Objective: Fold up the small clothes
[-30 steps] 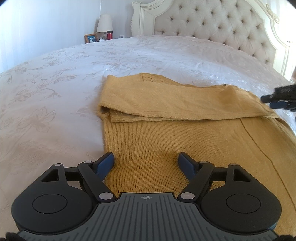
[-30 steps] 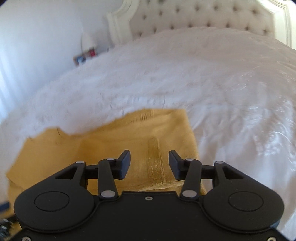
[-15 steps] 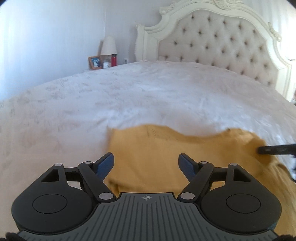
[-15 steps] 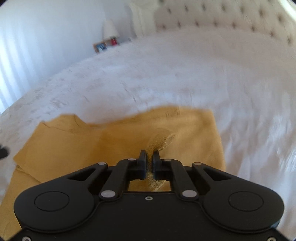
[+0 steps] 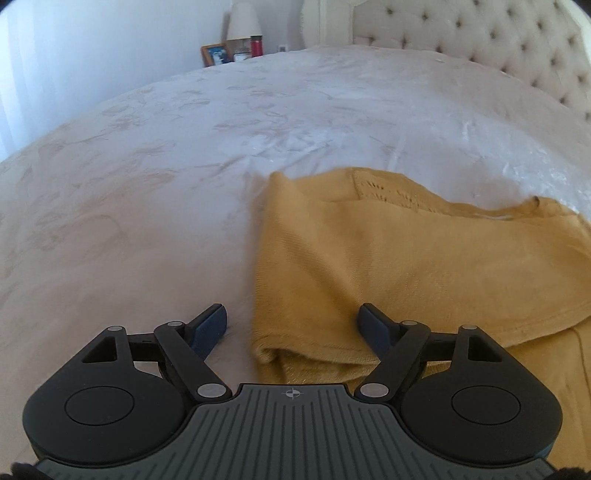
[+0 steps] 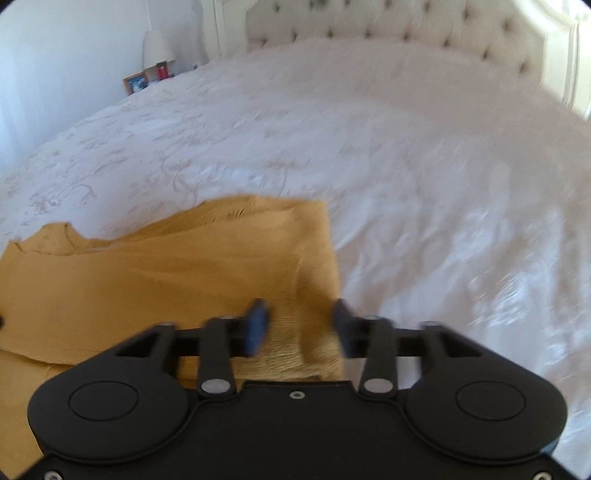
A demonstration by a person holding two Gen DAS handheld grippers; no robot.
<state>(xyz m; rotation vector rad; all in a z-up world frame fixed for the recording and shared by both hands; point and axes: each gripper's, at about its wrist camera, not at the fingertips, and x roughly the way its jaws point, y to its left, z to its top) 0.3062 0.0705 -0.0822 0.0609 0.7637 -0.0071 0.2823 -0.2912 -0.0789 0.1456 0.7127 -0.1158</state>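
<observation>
A mustard-yellow knit garment [image 5: 424, 266] lies on the white bedspread [image 5: 166, 184] with its far part folded over the near part. My left gripper [image 5: 291, 326] is open, its jaws astride the folded layer's left corner. In the right wrist view the garment [image 6: 166, 266] fills the lower left. My right gripper [image 6: 299, 328] is open over the garment's right edge, with the cloth lying between the jaws and nothing gripped.
A tufted cream headboard [image 5: 498, 37] stands at the far end of the bed. A nightstand at the back left holds a lamp [image 5: 242, 22], a picture frame [image 5: 214, 54] and a red bottle [image 5: 256, 45]. White bedspread [image 6: 424, 166] stretches right of the garment.
My right gripper, shut on the garment's right edge half a second ago, has opened and let it go. My left gripper stayed open and shifted left to the fold's left corner.
</observation>
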